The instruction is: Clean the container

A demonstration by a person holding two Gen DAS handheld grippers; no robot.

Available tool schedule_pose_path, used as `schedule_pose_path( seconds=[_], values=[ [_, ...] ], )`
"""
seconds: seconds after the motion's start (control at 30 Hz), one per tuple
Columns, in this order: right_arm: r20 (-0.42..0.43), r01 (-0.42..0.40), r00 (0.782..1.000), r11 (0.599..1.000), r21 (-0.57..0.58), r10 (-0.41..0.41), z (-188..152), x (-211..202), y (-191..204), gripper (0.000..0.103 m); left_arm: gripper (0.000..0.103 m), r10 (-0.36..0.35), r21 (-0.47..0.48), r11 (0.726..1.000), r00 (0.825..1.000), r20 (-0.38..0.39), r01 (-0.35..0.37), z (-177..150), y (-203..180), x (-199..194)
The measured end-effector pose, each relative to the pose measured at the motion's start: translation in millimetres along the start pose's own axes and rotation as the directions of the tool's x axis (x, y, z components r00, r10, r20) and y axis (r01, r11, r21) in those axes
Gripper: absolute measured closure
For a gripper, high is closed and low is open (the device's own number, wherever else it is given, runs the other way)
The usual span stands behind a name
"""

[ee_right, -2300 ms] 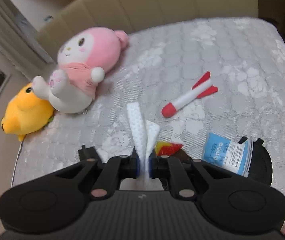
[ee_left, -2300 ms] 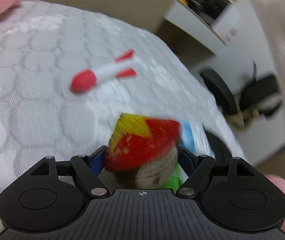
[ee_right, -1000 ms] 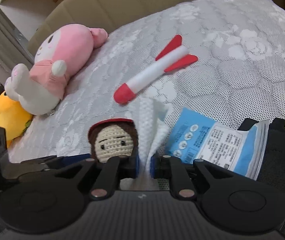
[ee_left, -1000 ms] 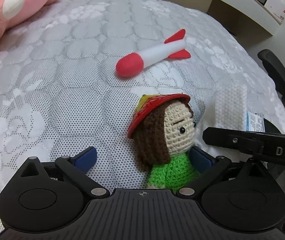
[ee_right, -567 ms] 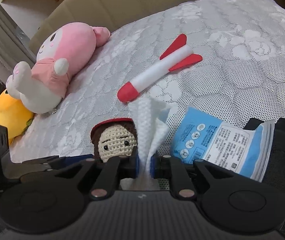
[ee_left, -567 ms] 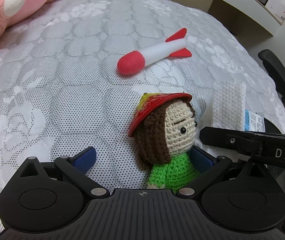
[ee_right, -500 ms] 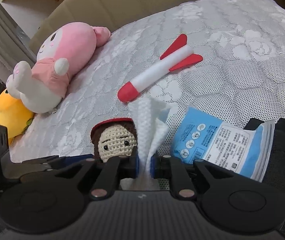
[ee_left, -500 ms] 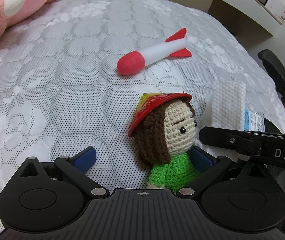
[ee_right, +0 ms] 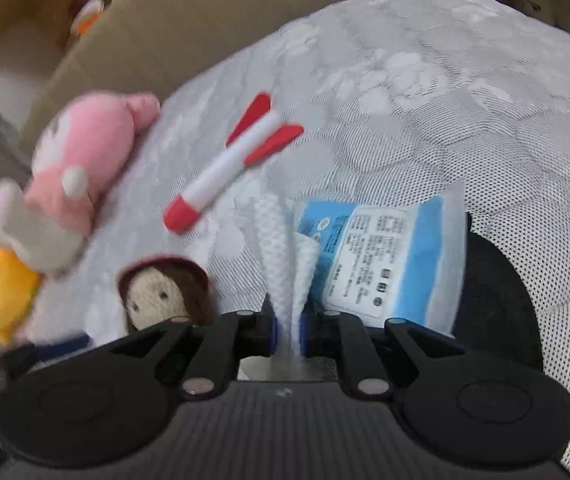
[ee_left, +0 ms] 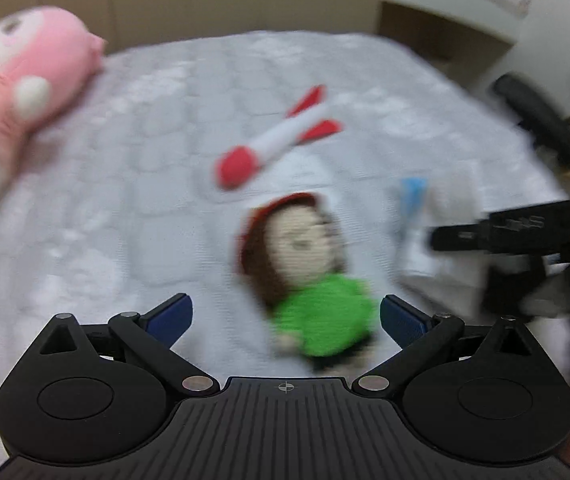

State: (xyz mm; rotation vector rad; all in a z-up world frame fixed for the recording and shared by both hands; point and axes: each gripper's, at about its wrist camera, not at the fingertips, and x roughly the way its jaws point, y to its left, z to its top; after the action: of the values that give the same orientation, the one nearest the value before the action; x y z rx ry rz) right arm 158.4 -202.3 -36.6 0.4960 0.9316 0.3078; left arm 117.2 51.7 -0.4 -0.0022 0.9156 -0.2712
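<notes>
In the left wrist view, the crocheted doll lies on the quilted mattress at frame centre, just ahead of the gap between the spread blue pads, blocking a straight path forward. Bare mattress fills the left and lower left of the frame up to the pink plush in the upper left corner. The red and white foam rocket lies above the doll, with bare quilt between them. At right, the right gripper juts in and crowds that side.

In the right wrist view, the white wipe stands up at centre, the blue wipe pack just right of it. The upper right is bare mattress.
</notes>
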Motion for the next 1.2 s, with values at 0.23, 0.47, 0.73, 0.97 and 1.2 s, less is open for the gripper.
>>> schedule_pose_path(
  seconds=[0.23, 0.47, 0.73, 0.97, 1.2],
  values=[
    [0.069, -0.034, 0.997, 0.999, 0.036, 0.032, -0.6, -21.8, -3.9, 0.091, 0.0, 0.189, 0.329, 0.923, 0.98, 0.067, -0.2, 5.0, -54.8, 55.7],
    [0.071, -0.024, 0.997, 1.0, 0.012, 0.023, -1.5, -19.4, -2.4, 0.09, 0.0, 0.261, -0.032, 0.964, 0.961, -0.094, -0.265, 12.6, 38.6, 44.7],
    [-0.013, -0.223, 0.975, 0.972, -0.071, 0.223, 21.6, 23.7, 78.2, 0.09, 0.0, 0.247, -0.284, 0.923, 0.965, -0.084, -0.26, 8.4, 88.1, 32.7],
    [-0.185, -0.265, 0.948, 0.964, -0.018, 0.257, 22.9, 87.7, 110.5, 0.09, 0.0, 0.262, -0.202, 0.943, 0.964, -0.038, -0.264, 3.6, 80.3, 29.3],
    [-0.196, -0.054, 0.979, 0.999, -0.01, 0.051, 1.7, 73.6, 49.7, 0.092, 0.0, 0.113, -0.141, 0.984, 0.993, 0.037, -0.106, 8.3, 70.4, 41.7]
  ],
)
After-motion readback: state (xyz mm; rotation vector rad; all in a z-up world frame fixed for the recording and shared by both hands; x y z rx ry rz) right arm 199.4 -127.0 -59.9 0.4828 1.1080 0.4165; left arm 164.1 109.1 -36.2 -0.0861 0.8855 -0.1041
